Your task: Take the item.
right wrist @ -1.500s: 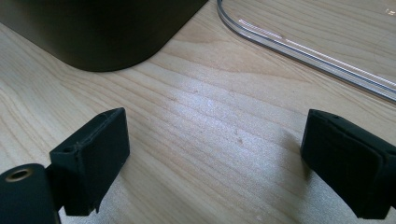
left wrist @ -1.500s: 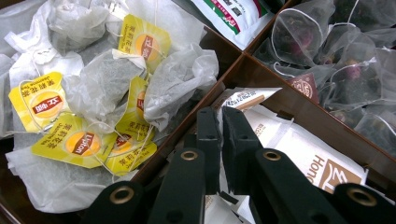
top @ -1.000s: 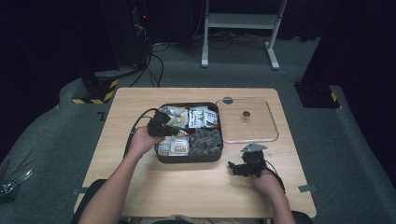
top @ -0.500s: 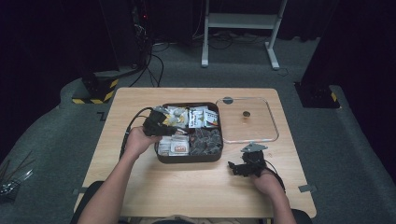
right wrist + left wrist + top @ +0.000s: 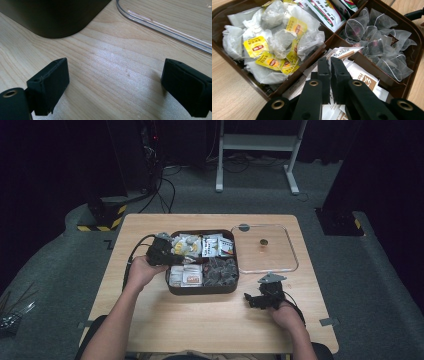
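Sachets (image 5: pixel 359 75) of white paper with brown print lie stacked in the near-left compartment of the brown tea box (image 5: pixel 202 289), and the left gripper (image 5: pixel 331 65) hangs just above them with its fingers brought together, only a thin slit between the pads. From the left gripper view I cannot tell whether a sachet edge is caught in that slit; the tips sit right over the topmost packet. The box stands at the middle of the counter (image 5: pixel 150 320) and is split into four compartments. Beyond the sachets, the far-left compartment holds paper tea bags with yellow tags (image 5: pixel 274 45). The far-right compartment holds printed flat packets (image 5: pixel 324 12), white with green and red. The near-right compartment holds clear mesh pyramid bags (image 5: pixel 377 42) with dark contents. In the high view the left gripper (image 5: pixel 167 254) reaches in over the box's left wall, its black cable looping back along the counter toward the person's forearm.

Right of the box, touching or just beside it, a clear lid (image 5: pixel 287 265) lies flat on the counter, a small round knob at its centre. The right gripper (image 5: pixel 255 300) rests on the counter near the box's front right corner, well apart from the left one. Its fingers (image 5: pixel 50 85) stand wide, with bare wood between them, and the box corner and the lid's rim (image 5: pixel 160 27) lie ahead of them.
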Motion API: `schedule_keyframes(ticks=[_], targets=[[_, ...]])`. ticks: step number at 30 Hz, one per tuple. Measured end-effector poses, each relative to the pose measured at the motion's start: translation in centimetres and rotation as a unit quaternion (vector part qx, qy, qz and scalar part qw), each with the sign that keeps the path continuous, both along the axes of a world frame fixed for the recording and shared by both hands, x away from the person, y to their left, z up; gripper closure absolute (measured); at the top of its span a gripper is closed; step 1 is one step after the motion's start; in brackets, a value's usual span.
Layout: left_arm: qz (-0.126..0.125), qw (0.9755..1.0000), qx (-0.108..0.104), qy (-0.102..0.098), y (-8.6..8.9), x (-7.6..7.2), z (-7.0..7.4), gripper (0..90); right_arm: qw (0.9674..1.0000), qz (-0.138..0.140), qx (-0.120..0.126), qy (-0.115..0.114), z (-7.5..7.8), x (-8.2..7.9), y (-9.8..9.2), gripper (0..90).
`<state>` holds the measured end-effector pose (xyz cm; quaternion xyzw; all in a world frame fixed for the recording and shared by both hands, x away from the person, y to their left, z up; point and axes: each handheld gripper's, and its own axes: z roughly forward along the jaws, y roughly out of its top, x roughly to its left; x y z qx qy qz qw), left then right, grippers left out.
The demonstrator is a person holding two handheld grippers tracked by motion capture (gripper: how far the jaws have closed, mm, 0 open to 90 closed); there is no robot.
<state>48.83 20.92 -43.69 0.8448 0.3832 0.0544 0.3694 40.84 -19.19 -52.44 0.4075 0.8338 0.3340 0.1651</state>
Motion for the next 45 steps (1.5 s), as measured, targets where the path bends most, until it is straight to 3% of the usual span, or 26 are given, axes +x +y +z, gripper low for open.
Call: schedule_keyframes(ticks=[29,45], targets=[[0.039,0.9989,-0.026,-0.003,3.6,-1.2,1.2,86.4,1.0000,0.007,-0.001,-0.001,0.0,0.1,0.0,7.7],[0.066,0.9975,-0.023,-0.006,5.9,-1.6,1.4,86.4,0.9999,0.014,0.000,-0.002,0.0,0.4,0.0,7.7]])
